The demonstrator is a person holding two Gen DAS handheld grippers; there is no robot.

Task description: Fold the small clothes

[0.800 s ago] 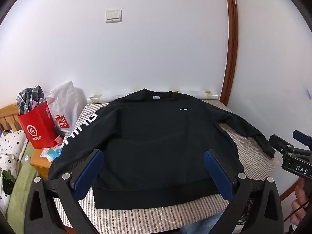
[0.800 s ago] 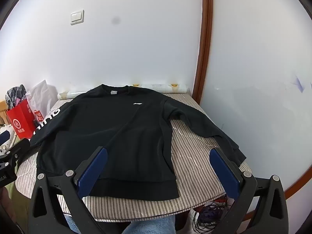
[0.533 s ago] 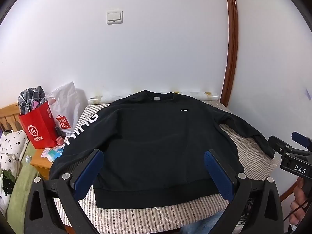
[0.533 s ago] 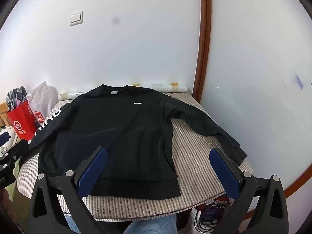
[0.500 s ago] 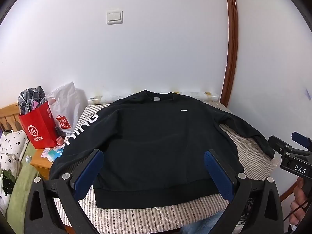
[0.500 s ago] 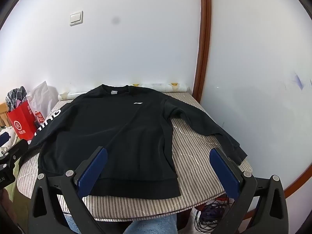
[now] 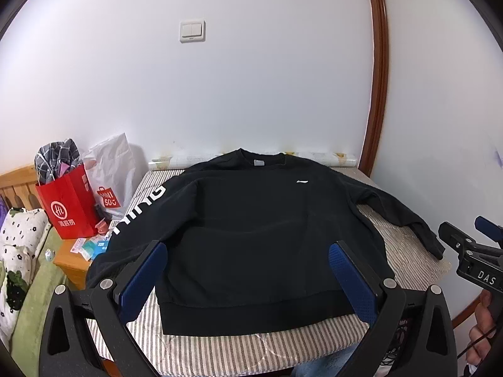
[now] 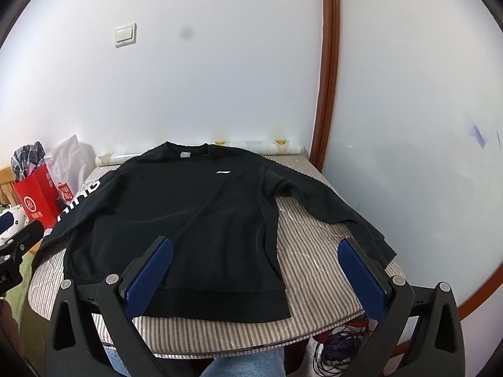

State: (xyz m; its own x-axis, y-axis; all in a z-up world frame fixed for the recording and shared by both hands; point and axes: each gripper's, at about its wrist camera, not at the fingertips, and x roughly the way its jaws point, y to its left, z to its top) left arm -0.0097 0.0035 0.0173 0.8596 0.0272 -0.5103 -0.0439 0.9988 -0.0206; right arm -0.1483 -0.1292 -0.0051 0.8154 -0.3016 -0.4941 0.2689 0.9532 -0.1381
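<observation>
A black sweatshirt (image 7: 251, 232) lies flat, front up, on a striped table (image 7: 405, 251), neck toward the wall, both sleeves spread out. It also shows in the right wrist view (image 8: 188, 216). The left sleeve has white letters (image 7: 141, 207). My left gripper (image 7: 246, 257) is open and empty, held above the hem near the table's front edge. My right gripper (image 8: 255, 251) is open and empty, above the hem's right corner and the bare striped cloth (image 8: 314, 260). The right sleeve's cuff (image 8: 377, 242) hangs at the table's right edge.
A red paper bag (image 7: 67, 207) and a white plastic bag (image 7: 110, 176) stand on a low wooden stand left of the table. A paper roll (image 8: 251, 146) lies along the wall. A wooden door frame (image 8: 327, 78) rises at the right. Cables (image 8: 333, 345) lie under the table.
Both grippers have risen and drawn back very slightly; the sweatshirt has not moved. Both stay open.
</observation>
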